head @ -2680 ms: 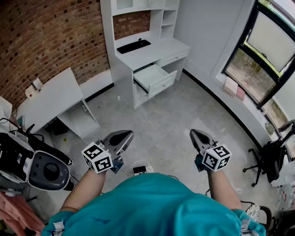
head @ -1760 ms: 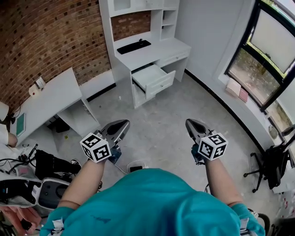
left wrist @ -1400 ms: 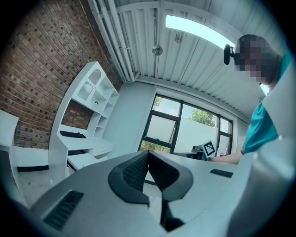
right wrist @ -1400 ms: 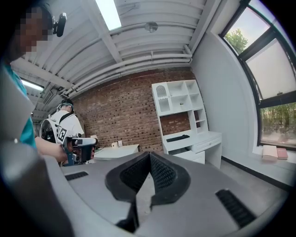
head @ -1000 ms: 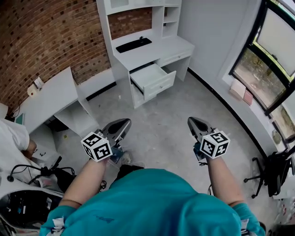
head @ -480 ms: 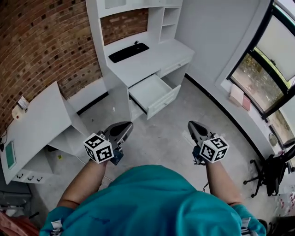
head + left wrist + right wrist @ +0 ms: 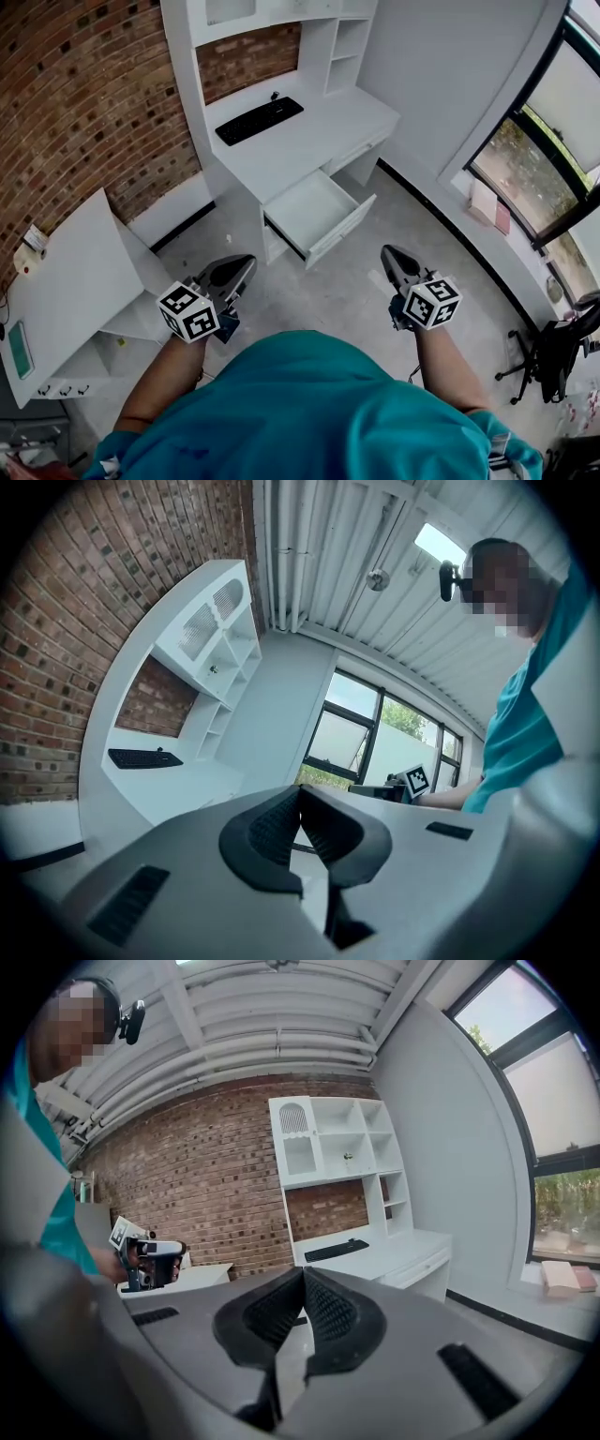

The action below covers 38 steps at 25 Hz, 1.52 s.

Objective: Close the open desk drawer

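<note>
Nothing of the task is done yet. The drawer (image 7: 317, 211) stands pulled out in the upper middle of the head view, under the top of the white desk (image 7: 309, 141), and both grippers hang well apart from it, lower in the frame. The left gripper (image 7: 246, 264) has its jaws pressed together with nothing between them, and the right gripper (image 7: 386, 253) is likewise closed and empty. What is left, I judge, is reaching the drawer front and pushing it in. By count: one open drawer, one desk, one black keyboard (image 7: 259, 120) on it, two grippers, and one lower white table (image 7: 66, 272) at the left.
</note>
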Each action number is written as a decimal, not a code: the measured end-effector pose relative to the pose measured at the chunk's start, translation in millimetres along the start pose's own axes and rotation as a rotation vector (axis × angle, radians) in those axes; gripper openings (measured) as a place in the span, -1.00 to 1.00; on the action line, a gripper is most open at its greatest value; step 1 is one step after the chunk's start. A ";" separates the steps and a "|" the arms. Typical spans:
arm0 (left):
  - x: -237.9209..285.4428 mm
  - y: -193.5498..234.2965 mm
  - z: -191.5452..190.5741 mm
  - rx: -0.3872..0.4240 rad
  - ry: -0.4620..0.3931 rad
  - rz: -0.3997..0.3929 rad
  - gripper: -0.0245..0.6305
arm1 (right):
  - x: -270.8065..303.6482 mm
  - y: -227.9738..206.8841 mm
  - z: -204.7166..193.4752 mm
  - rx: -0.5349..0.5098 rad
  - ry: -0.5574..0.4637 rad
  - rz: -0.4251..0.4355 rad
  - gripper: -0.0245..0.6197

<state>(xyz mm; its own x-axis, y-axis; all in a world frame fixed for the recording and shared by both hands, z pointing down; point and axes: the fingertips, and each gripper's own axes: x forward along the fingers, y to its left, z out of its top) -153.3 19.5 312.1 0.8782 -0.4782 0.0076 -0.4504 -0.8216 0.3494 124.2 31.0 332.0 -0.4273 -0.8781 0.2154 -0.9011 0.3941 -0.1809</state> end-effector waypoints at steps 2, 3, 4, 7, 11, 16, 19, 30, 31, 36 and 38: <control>12.4 9.9 -0.3 -0.005 0.007 0.001 -0.88 | 8.5 -11.8 -1.3 0.001 0.006 -0.004 -0.85; 20.3 13.8 -1.5 -0.007 0.011 0.002 -0.88 | 11.8 -19.1 -2.6 -0.001 0.009 -0.005 -0.85; 29.8 17.3 -2.7 -0.009 0.015 0.003 -0.88 | 14.7 -27.8 -3.6 -0.003 0.011 -0.005 -0.85; 67.1 25.2 -6.1 -0.005 0.028 0.018 -0.88 | 23.2 -63.9 -3.9 0.006 0.012 0.004 -0.85; 131.4 32.9 -10.3 -0.009 0.033 0.082 -0.88 | 35.2 -123.2 -9.2 0.028 0.025 0.058 -0.85; 196.7 37.4 -18.9 -0.043 0.036 0.137 -0.88 | 51.9 -172.6 -21.7 -0.035 0.084 0.137 -0.85; 212.9 40.3 -22.5 -0.035 0.062 0.138 -0.88 | 67.7 -187.9 -32.8 -0.016 0.113 0.148 -0.85; 218.8 86.2 -75.1 -0.097 0.160 0.069 -0.88 | 122.4 -197.8 -106.7 -0.077 0.283 0.073 -0.84; 219.3 89.1 -82.3 -0.107 0.165 0.071 -0.88 | 126.6 -197.4 -118.5 -0.067 0.303 0.077 -0.84; 220.7 99.3 -119.8 -0.141 0.190 0.072 -0.88 | 150.0 -202.3 -184.9 -0.056 0.414 0.100 -0.71; 218.3 104.5 -135.3 -0.154 0.200 0.078 -0.88 | 160.7 -204.3 -210.9 -0.072 0.450 0.102 -0.68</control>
<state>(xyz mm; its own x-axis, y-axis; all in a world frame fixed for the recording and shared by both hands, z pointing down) 13.1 -128.7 477.0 0.8630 -0.4549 0.2199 -0.5018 -0.7204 0.4788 224.0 -133.3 606.0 -0.4890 -0.6352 0.5978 -0.8490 0.5037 -0.1594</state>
